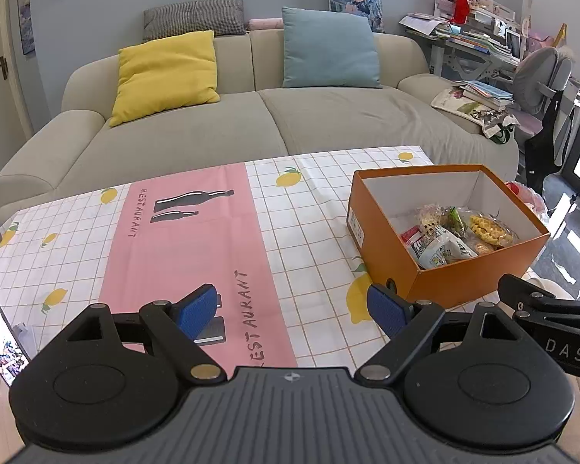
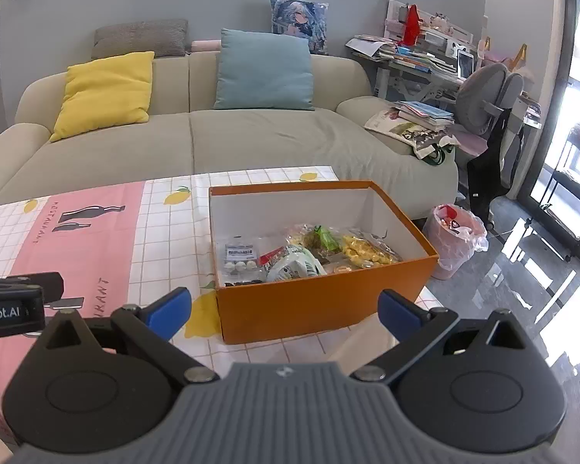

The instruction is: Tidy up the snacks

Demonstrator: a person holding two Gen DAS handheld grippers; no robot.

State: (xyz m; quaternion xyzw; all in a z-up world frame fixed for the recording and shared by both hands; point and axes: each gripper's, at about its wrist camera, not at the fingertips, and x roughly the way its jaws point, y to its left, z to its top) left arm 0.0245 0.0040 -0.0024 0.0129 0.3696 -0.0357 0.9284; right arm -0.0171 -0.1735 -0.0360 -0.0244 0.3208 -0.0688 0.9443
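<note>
Orange box (image 2: 313, 305) full of snack packets (image 2: 309, 251)

— Anything readable on the counter?
— The pink panel of the tablecloth (image 1: 189, 239) has "RESTAURANT" printed twice, once beside the bottle drawing and once nearer the camera.
— And on the tools?
— In the left wrist view the right tongs' (image 1: 560, 328) black arm shows "DAS". In the right wrist view the left tongs' (image 2: 11, 305) arm reads "Robot.AI".
— The orange box (image 1: 479, 270)?
— A white label (image 1: 355, 224) sits on its end wall, but the print is too small to read. The snack packets (image 2: 309, 251) are illegible as well.
</note>
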